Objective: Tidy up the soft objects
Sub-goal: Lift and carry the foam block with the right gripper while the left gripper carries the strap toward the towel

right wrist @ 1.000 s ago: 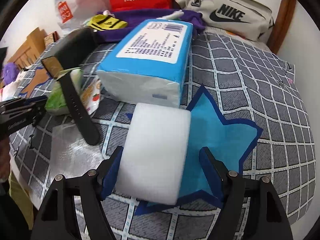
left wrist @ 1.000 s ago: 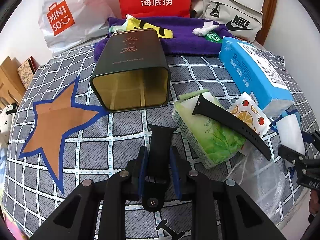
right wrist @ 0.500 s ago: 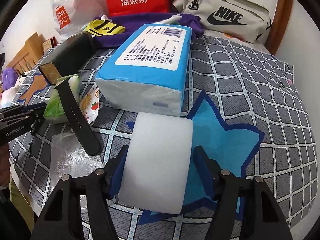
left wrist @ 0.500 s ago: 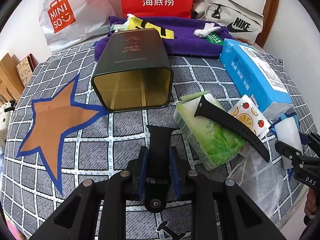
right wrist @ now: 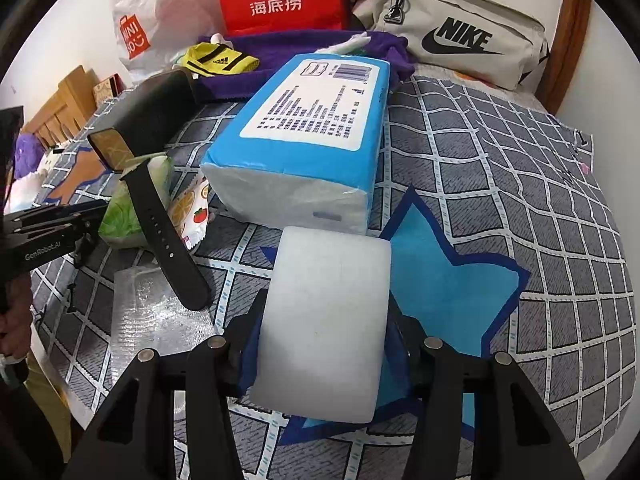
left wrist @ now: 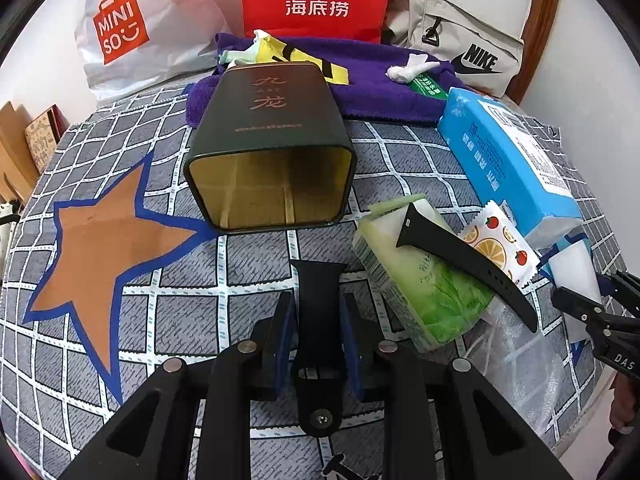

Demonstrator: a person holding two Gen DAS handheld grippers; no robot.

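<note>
Clamping the black strap piece (left wrist: 318, 292) in your left gripper (left wrist: 318, 322), you hold it just above the checked bedcover (left wrist: 168, 312) in front of the dark tin (left wrist: 272, 160), which lies on its side, mouth toward you, nothing visible inside. Over by the bed's right edge, your right gripper (right wrist: 322, 344) is closing on the white foam block (right wrist: 324, 320) atop the blue star (right wrist: 448, 280). Watch it: squeeze that soft foam off-centre and it could pop free.

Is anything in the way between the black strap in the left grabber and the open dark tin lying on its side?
Nothing visible. The left gripper is shut on the short black rubber strap, and only bare checked bedsheet lies between it and the dark green tin's open gold mouth.
</note>
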